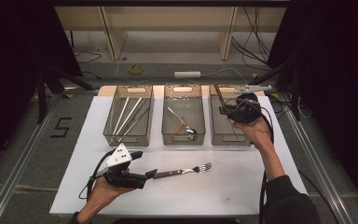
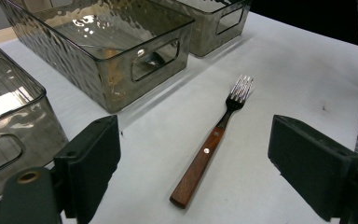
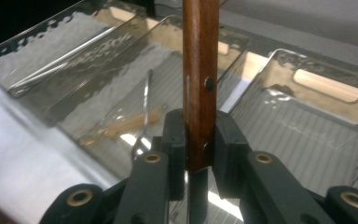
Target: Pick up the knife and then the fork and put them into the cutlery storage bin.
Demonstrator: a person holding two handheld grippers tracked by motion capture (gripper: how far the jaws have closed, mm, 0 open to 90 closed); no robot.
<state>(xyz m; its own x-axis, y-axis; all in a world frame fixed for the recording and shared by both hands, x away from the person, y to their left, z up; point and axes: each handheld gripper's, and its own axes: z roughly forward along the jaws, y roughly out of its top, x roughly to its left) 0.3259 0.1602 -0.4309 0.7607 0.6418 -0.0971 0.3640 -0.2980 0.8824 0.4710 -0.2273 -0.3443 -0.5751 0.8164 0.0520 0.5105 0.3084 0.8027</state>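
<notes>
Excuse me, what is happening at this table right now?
A person is sorting cutlery into three clear bins on a white table. The right gripper is shut on a wooden handle and holds it above the right-hand bin. The left gripper is open, low over the table, with a wooden-handled fork lying ahead between its jaws, not yet gripped.

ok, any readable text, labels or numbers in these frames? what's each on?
"5": a large black numeral marked on the grey floor left of the white table, seen in the high view.
Nothing else readable: the three clear ribbed plastic bins, the wooden-handled metal fork and the wooden handle clamped in the right hand-held gripper carry no legible markings.
</notes>
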